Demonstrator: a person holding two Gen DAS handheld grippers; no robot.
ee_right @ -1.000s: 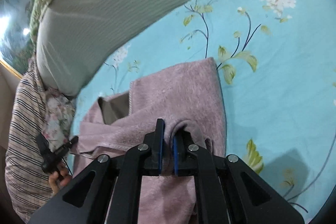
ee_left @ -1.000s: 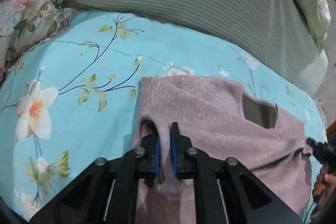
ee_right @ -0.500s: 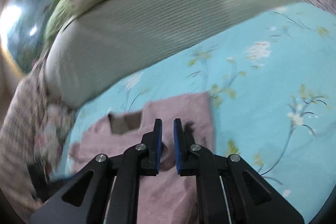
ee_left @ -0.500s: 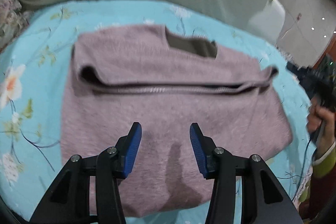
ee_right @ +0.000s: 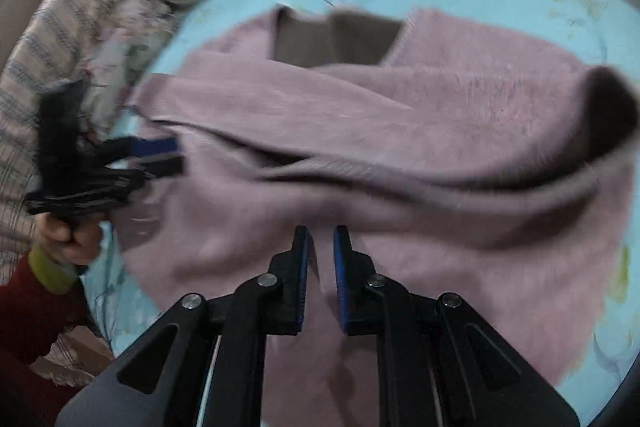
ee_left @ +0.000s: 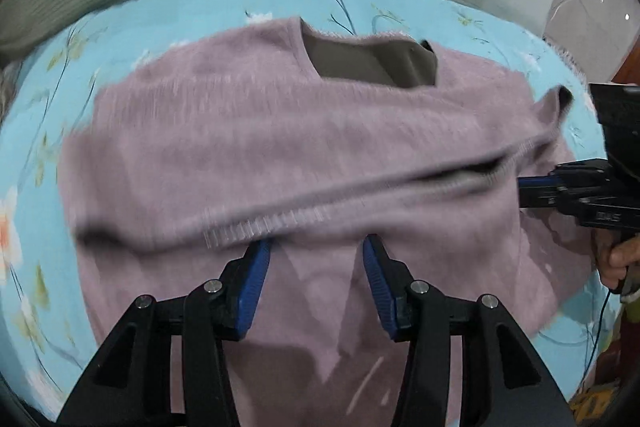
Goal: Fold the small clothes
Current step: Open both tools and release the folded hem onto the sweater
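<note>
Left hand-held gripper (ee_left: 316, 247): jaws apart and opening, nothing between the pads, just above the mauve sweater (ee_left: 280, 147). Right hand-held gripper (ee_right: 320, 239): jaws narrow, apparently gripping nothing, though blur hampers the view. Sweater lies folded over itself on the floral blue bedsheet (ee_left: 200, 7), neckline away from both cameras.

- The folded hem of the pink sweater (ee_left: 280, 163) is smeared by motion blur in both views.
- The left gripper (ee_right: 160, 157) is blurred in the right wrist view.
- The right gripper (ee_left: 524, 193) is cut off by the frame's edge in the left wrist view.
- The striped bedding (ee_right: 36, 75) is too blurred for its pattern to be read.
</note>
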